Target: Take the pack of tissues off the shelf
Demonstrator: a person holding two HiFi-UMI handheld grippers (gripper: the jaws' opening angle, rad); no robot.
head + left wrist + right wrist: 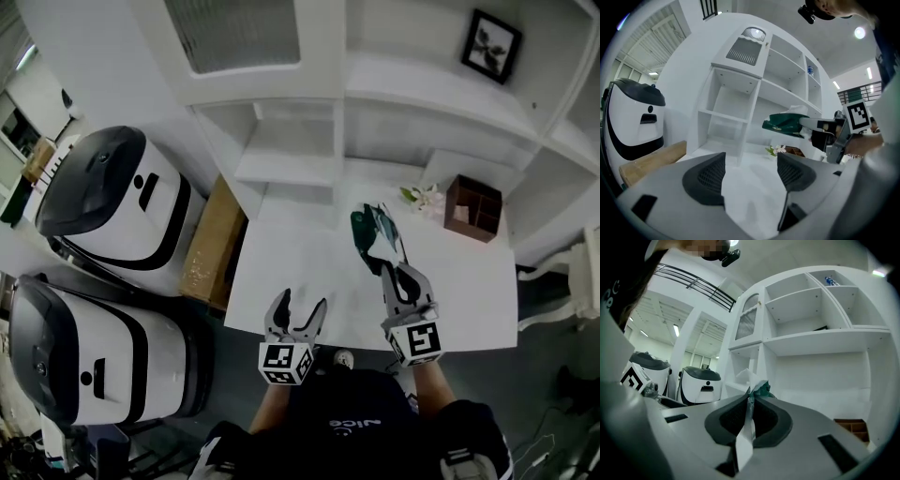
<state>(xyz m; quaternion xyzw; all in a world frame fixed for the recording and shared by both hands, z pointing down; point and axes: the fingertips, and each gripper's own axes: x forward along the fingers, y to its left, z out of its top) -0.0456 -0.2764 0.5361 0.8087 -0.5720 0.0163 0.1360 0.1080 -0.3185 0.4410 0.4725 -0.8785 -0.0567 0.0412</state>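
Closest to you, your left hand-held gripper [302,305] sat at 7 o'clock in the head view. Its jaws were spread wide with nothing between them. Your right hand-held gripper [387,265], at 5 o'clock, was clamped tight on the pack of tissues [373,231]. The green pack stuck out from its tips toward 12 o'clock, over the white counter [281,272] and in front of the shelf [291,164].

You only had a thin edge of the wrapper, so I think the pack could slip or swing. The best way was likely to keep squeezing, move slowly toward yourself and keep the pack level. Your free left hand-held gripper could come in under it to help.

Farther off, a wooden box [473,208] and some small flowers [419,196] sat at 2 o'clock from the pack. Pulling straight back looked safest.

The right gripper view showed how small your bite was. The jaws were pressed together on a flat strip of wrapper, with the green bulk past the tips. The head view did not show that. The left gripper view looked from the side and showed the pack hanging in the air, clear of the counter and outside the shelf's bays. From above you could not tell that.
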